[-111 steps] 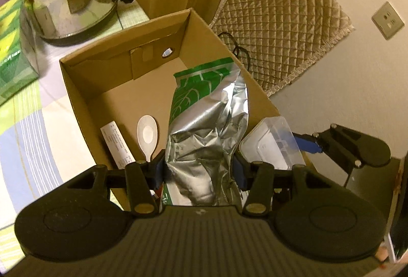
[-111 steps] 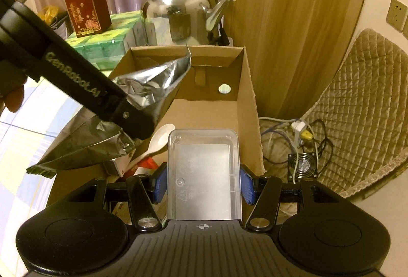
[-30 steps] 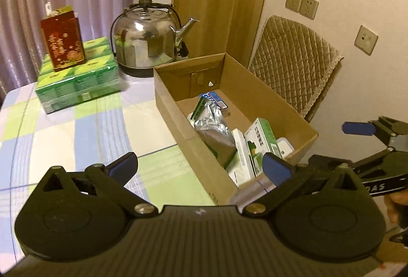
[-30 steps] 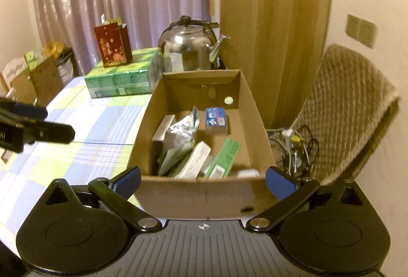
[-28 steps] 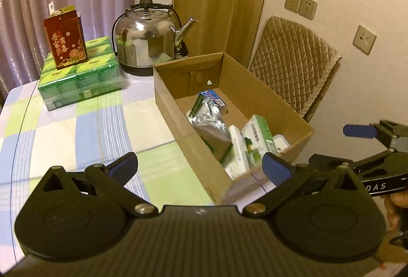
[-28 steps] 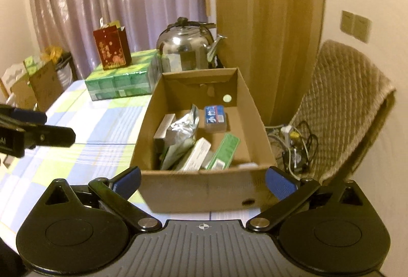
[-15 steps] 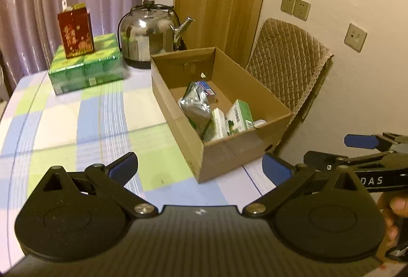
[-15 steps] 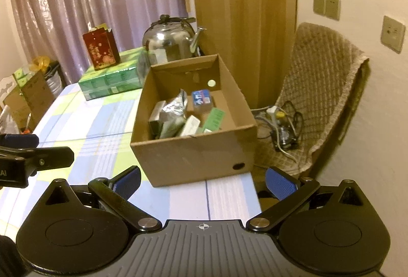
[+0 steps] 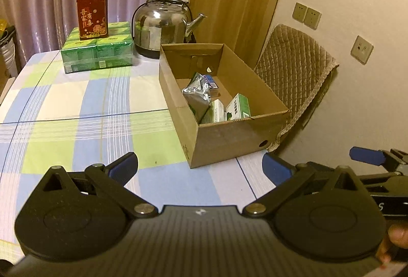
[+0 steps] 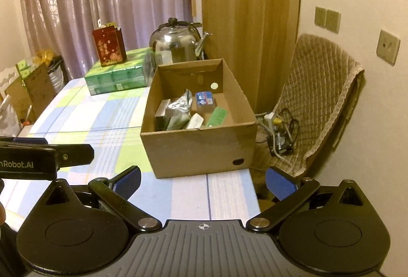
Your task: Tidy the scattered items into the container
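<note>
Cardboard box (image 9: 224,134) ahead of both tools, loaded with the gathered items.
Left tool (image 9: 200,166) and right tool (image 10: 203,180) both hover spread wide and empty above the near edge of the checked desk (image 9: 76,108); inside the box lie a foil pouch (image 10: 178,107), a green carton (image 9: 238,107) and a blue packet (image 10: 204,98). Beyond it stands a steel kettle (image 9: 163,27).

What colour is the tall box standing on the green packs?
Dark red with gold writing, clearest in the left wrist view.
</note>
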The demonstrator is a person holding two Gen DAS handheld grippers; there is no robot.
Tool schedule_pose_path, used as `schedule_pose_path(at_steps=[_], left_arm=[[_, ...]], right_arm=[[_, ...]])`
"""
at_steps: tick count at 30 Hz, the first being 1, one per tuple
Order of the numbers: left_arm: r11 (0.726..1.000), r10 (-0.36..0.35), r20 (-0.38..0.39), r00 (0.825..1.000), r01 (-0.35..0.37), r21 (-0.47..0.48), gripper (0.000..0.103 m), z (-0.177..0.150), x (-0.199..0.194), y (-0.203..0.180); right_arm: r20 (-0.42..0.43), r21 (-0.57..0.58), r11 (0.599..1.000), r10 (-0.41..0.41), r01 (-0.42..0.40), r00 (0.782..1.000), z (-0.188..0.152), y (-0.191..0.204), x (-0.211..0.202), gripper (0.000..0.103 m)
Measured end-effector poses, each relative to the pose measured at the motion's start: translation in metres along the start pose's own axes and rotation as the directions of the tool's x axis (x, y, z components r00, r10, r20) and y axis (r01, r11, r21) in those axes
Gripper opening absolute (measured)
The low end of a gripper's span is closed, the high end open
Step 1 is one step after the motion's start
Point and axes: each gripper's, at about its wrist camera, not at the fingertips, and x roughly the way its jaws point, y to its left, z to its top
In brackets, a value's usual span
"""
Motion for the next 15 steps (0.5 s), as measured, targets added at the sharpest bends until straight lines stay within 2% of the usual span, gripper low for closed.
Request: schedule_pose_path(at_steps=[15], left_arm=[[0.999, 0.034, -0.022, 0.999, -0.034, -0.008, 0.102, -0.0068, 0.0067, 0.0076]], right_arm=[[0.009, -0.033, 0.999, -0.033, 0.033, 0.999, -0.0089, -0.0009, -0.0018, 0.101]])
